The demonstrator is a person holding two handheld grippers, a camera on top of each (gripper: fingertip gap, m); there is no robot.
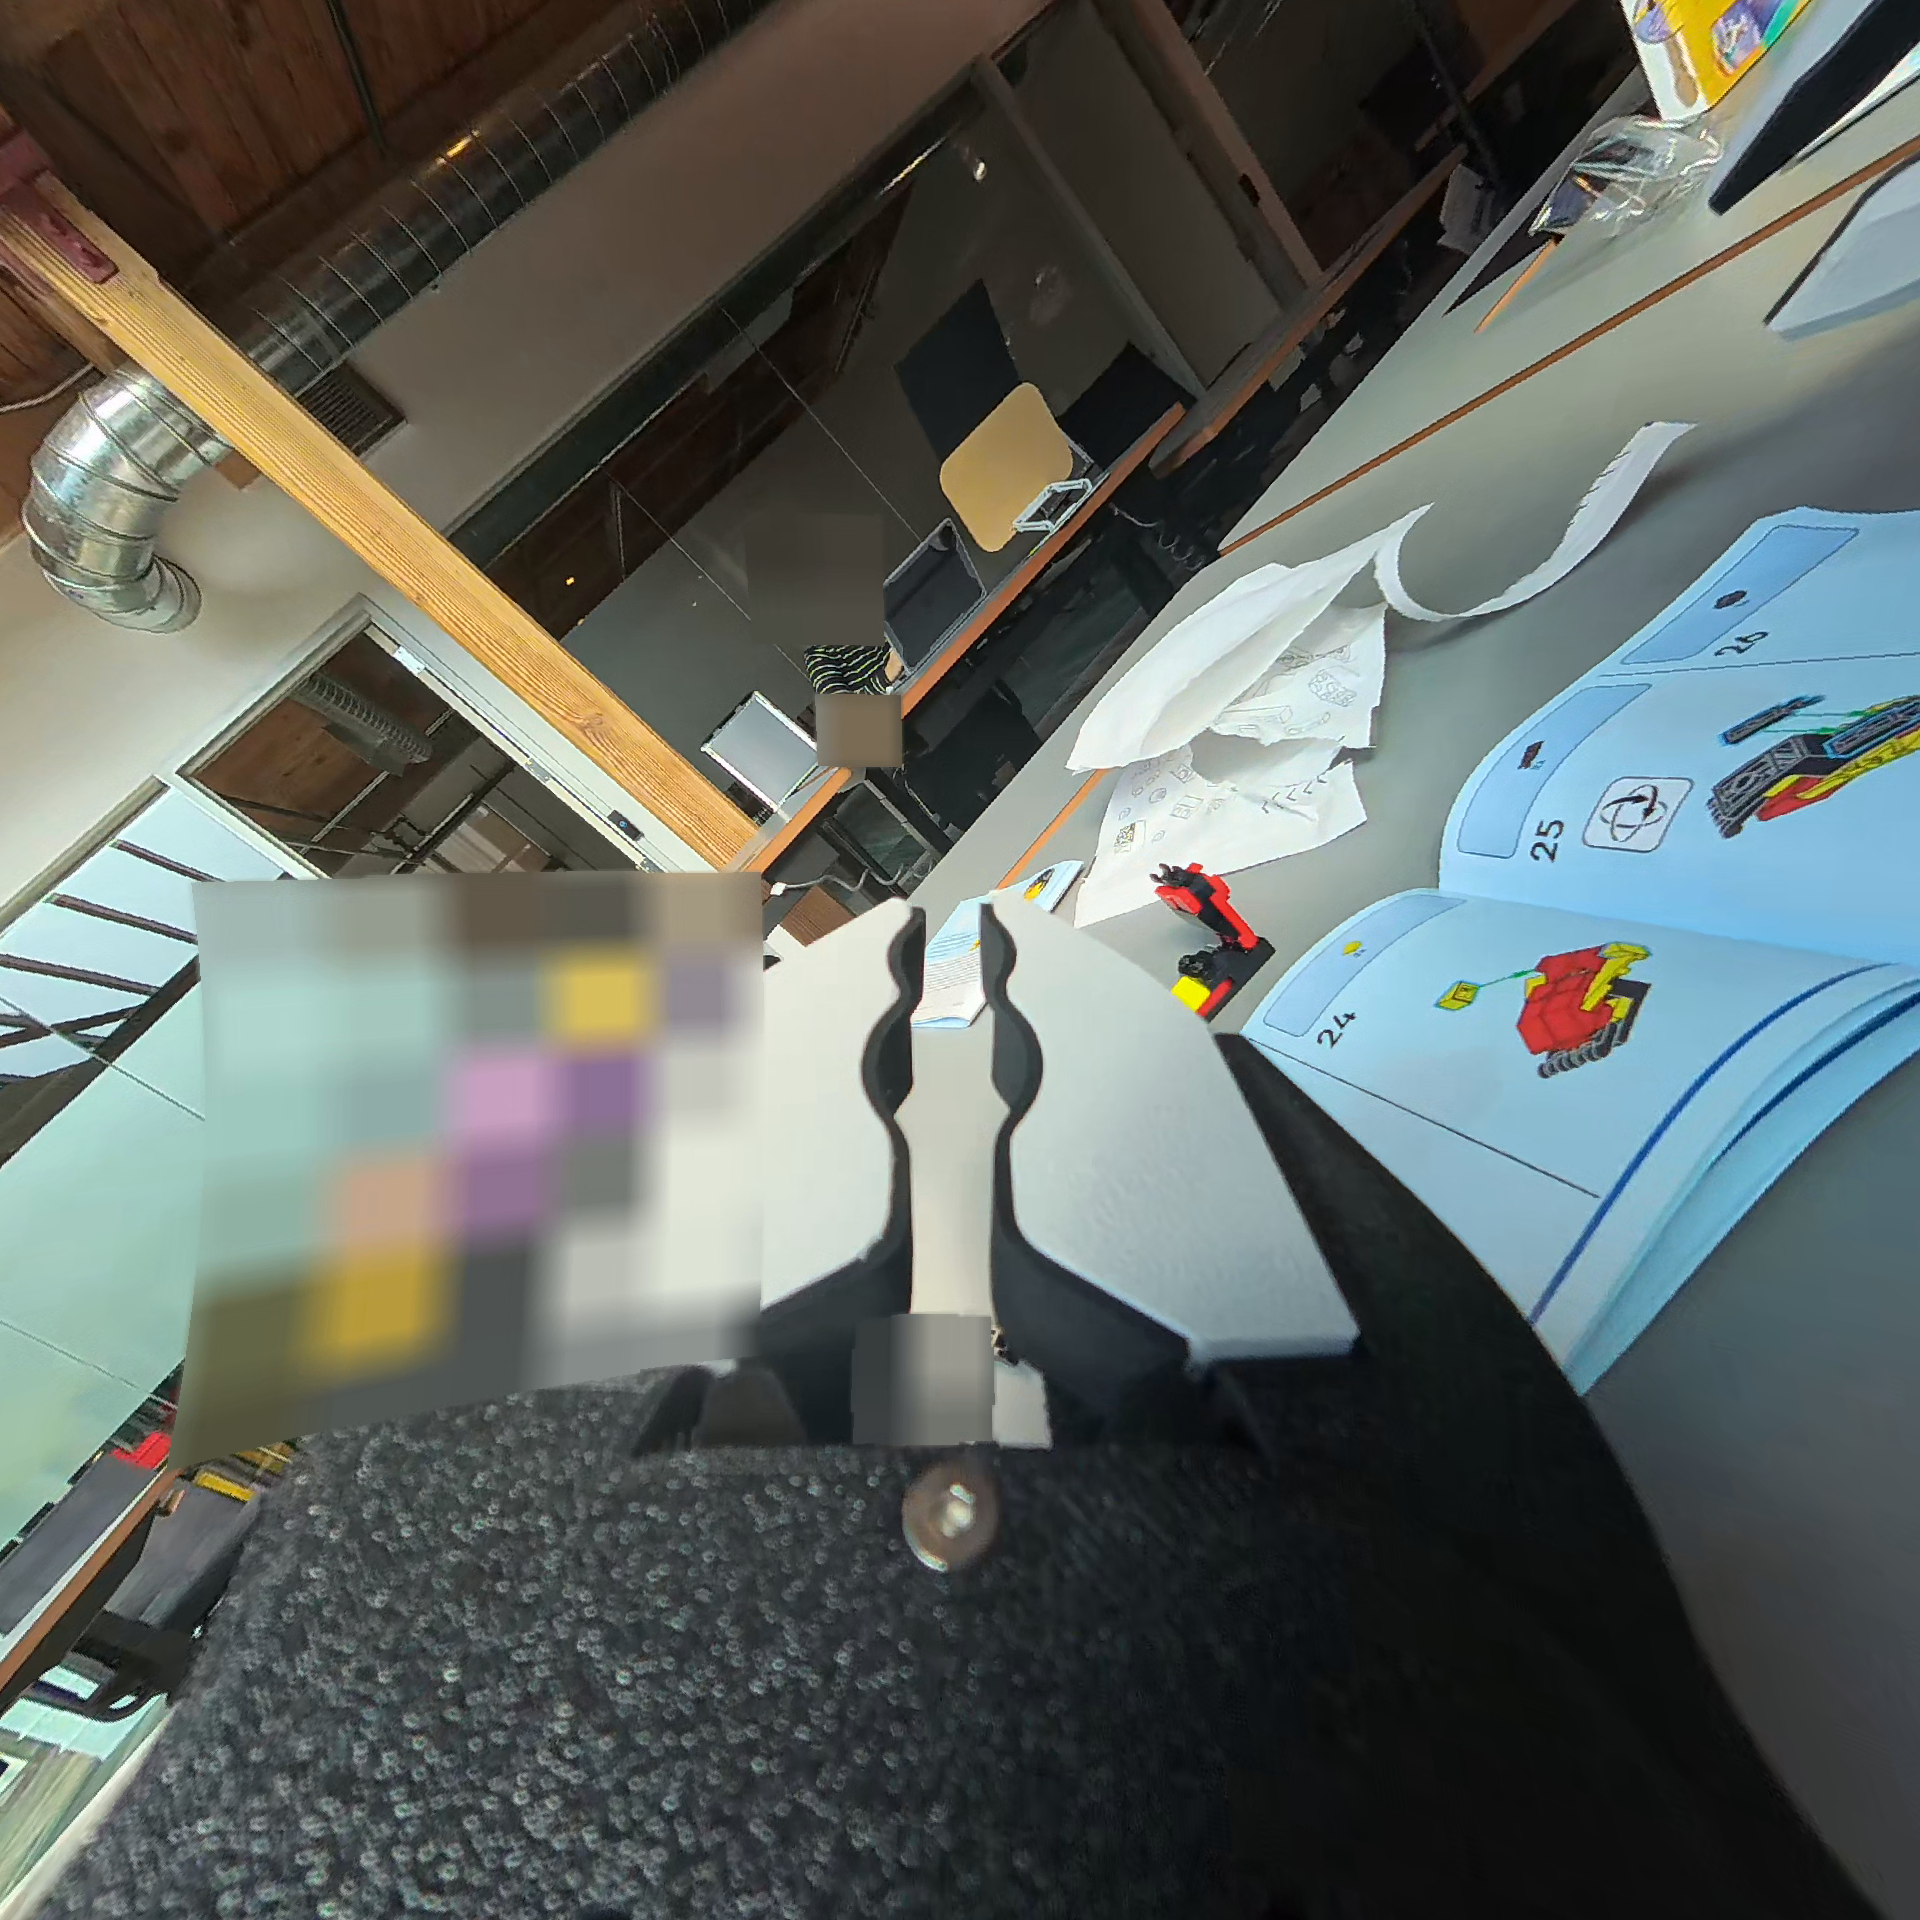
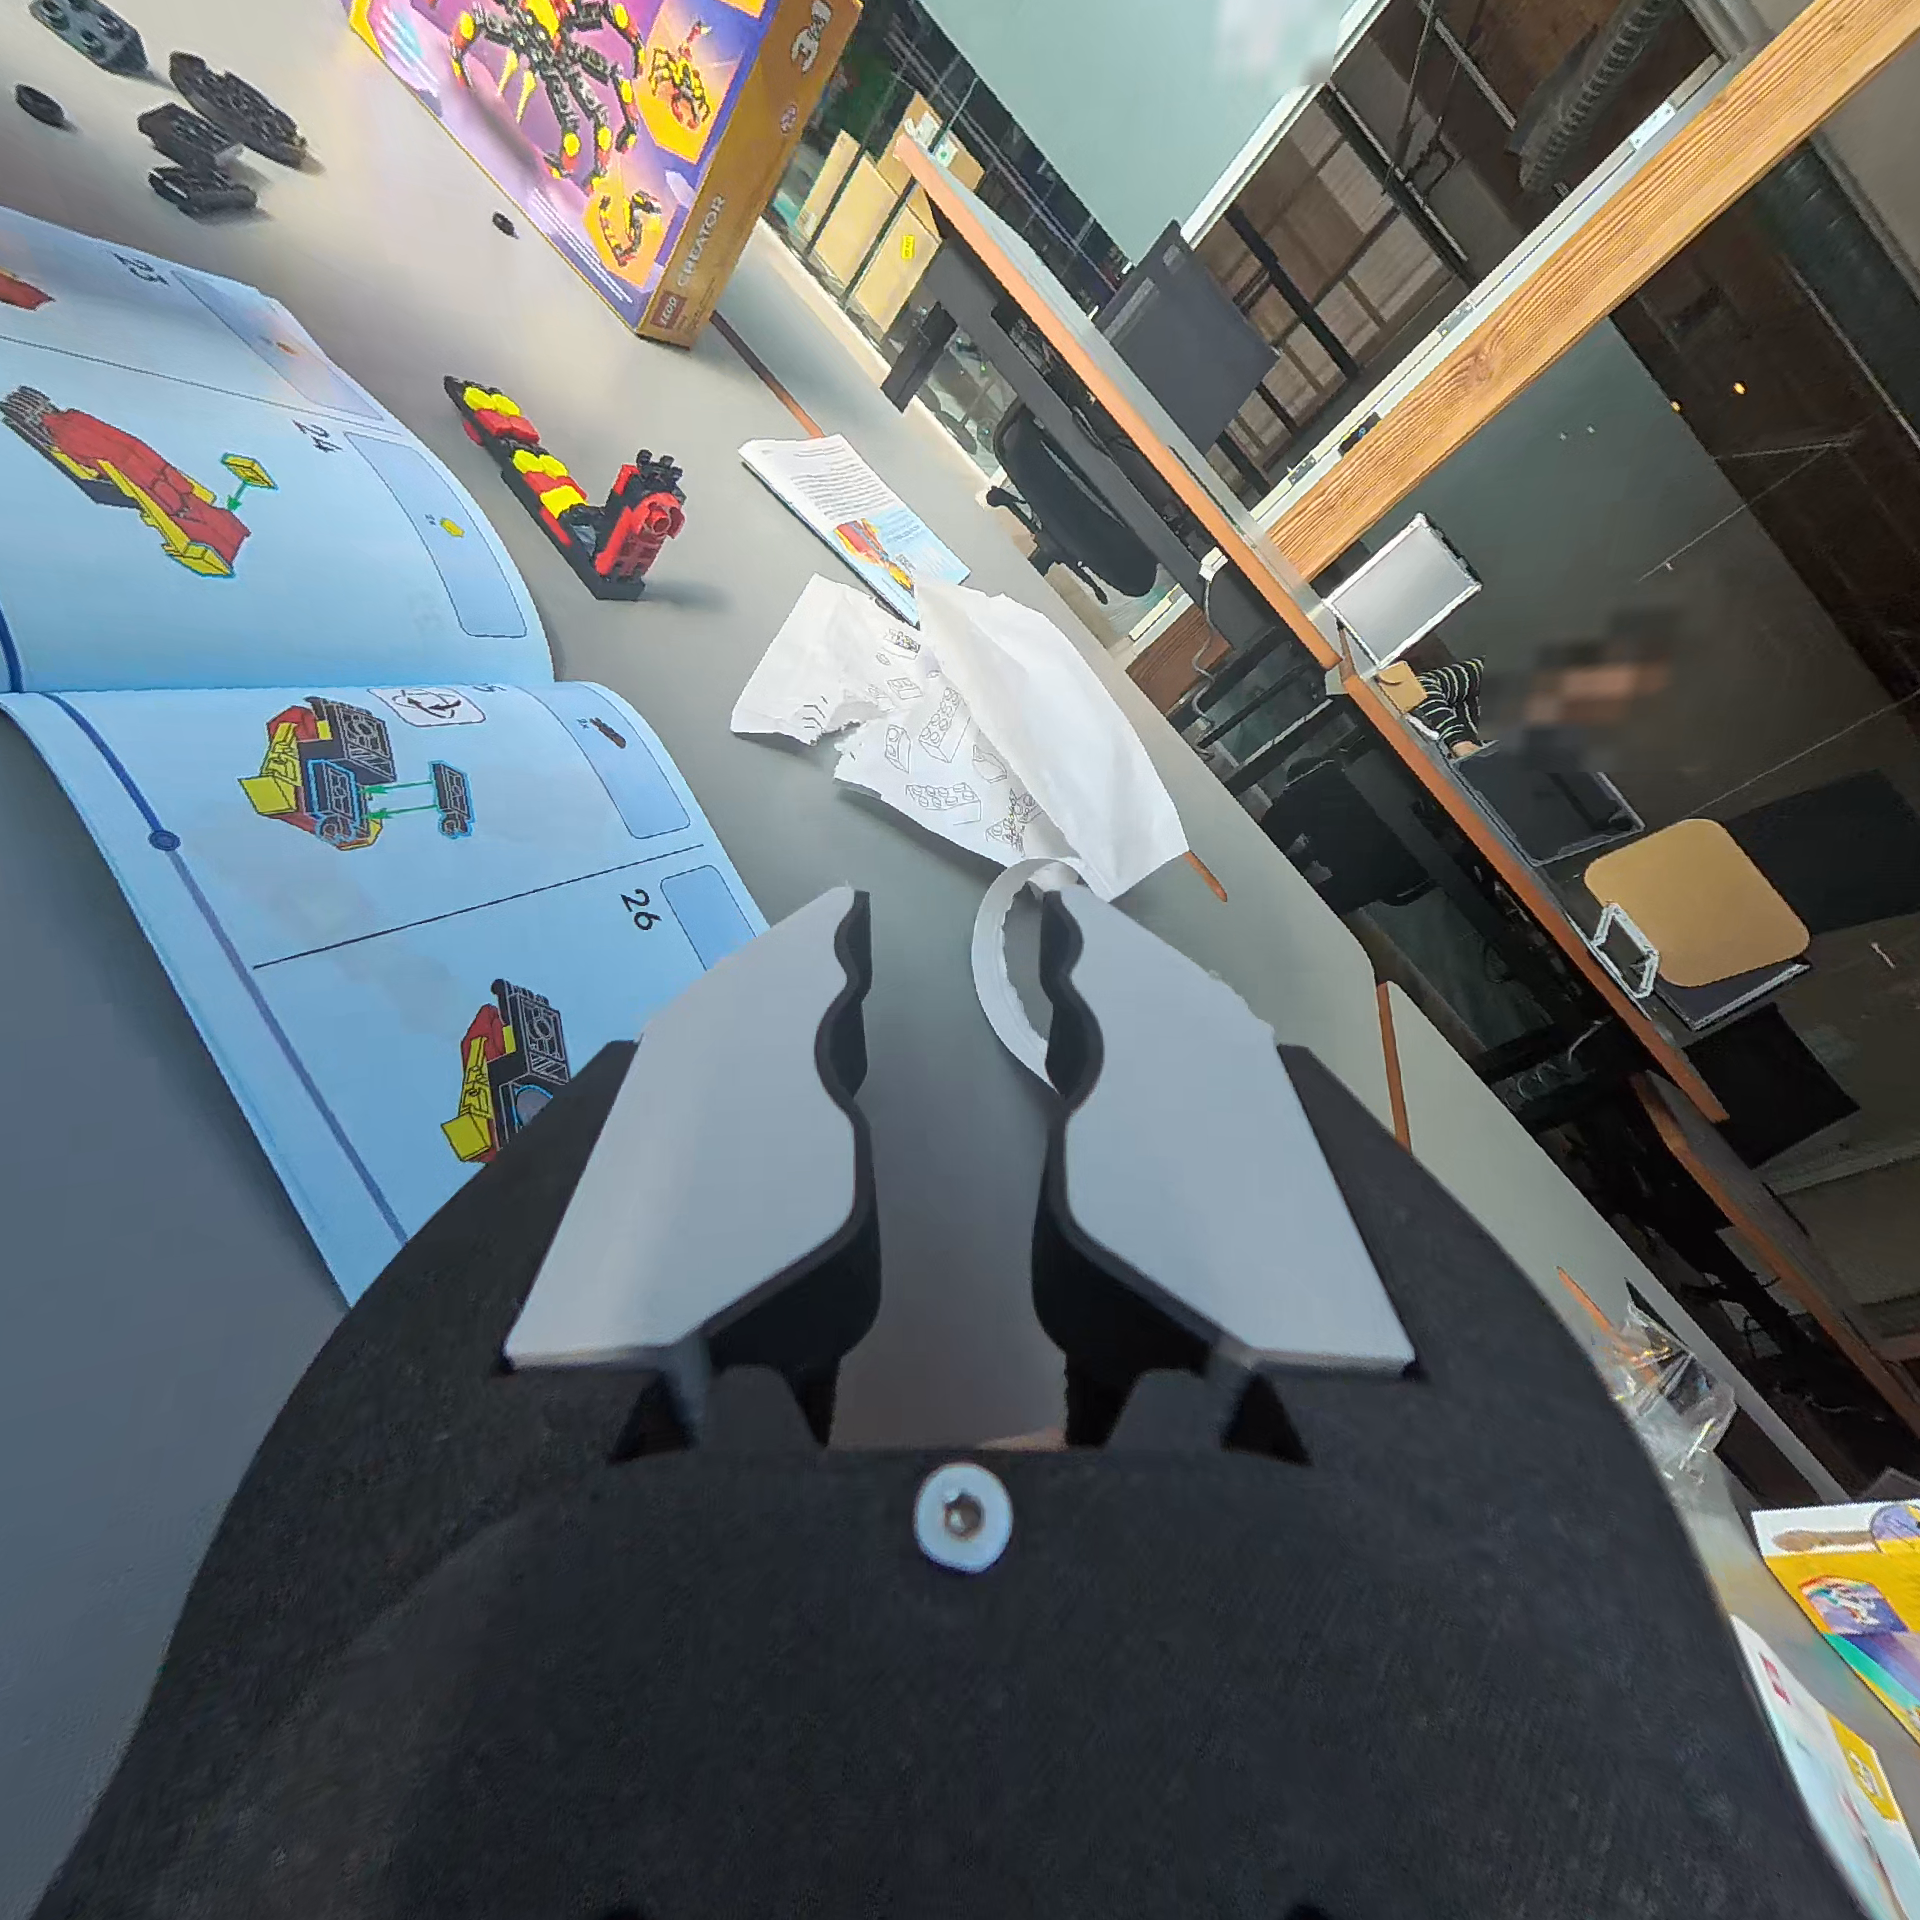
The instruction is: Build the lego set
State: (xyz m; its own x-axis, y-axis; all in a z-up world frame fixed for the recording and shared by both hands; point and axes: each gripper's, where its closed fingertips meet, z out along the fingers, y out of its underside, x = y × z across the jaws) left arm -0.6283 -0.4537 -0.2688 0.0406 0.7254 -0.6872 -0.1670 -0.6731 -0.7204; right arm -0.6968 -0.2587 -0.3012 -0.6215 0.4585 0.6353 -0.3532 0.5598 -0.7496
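A partly built red, black and yellow lego model (image 2: 582,488) lies on the grey table (image 2: 665,665), beyond the open instruction booklet (image 2: 312,790). Several loose black pieces (image 2: 208,135) lie at the far left by the lego box (image 2: 623,135). My right gripper (image 2: 954,906) is open and empty, low over the table near a torn white paper bag (image 2: 966,727). My left gripper (image 1: 951,914) is empty, its jaws a narrow gap apart, tilted up over the table edge. The model (image 1: 1210,951) and booklet (image 1: 1558,987) show to its right.
A small leaflet (image 2: 852,520) lies beyond the paper bag. A clear plastic bag (image 2: 1662,1392) and printed sheets (image 2: 1849,1621) lie at the right near the table edge. One tiny black piece (image 2: 504,221) lies by the box. A person sits at a far desk. The tips of one gripper are about 20 cm away from the tips of the other.
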